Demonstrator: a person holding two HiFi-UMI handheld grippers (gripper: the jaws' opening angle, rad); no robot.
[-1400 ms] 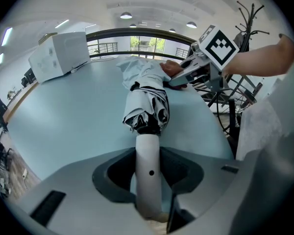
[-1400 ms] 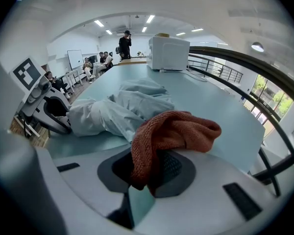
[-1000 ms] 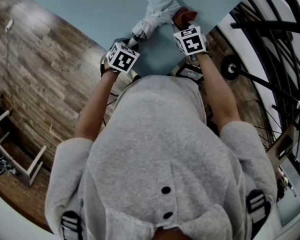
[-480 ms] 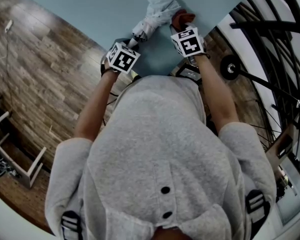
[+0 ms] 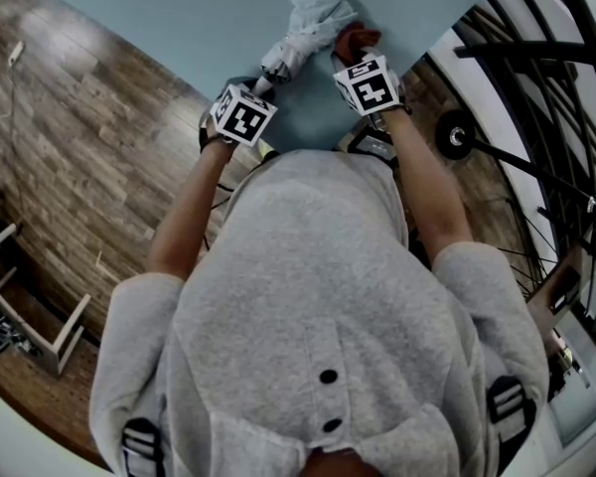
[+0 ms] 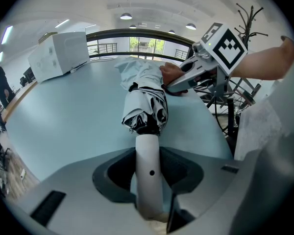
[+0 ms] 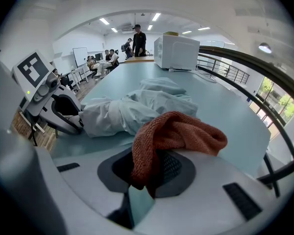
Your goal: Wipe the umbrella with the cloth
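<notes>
1. The folded umbrella [image 5: 306, 30] lies on the pale blue table [image 5: 159, 18]. Its long axis runs away from the left gripper [image 6: 148, 182], whose jaws clamp its white handle [image 6: 148, 155].
2. The right gripper [image 7: 146, 180] pinches a rust-red cloth [image 7: 179, 131] at the canopy's [image 7: 132, 109] right flank (apparently touching), so this hand is nearer.
3. No readable writing, only square markers.

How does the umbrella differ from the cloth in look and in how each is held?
The umbrella is pale and folded, with a rigid white handle; the cloth is rust-orange and limp. The umbrella lies along the table; the cloth bunches above its jaws. The left gripper clamps the umbrella's handle, the right gripper the cloth. Both are held.
</notes>
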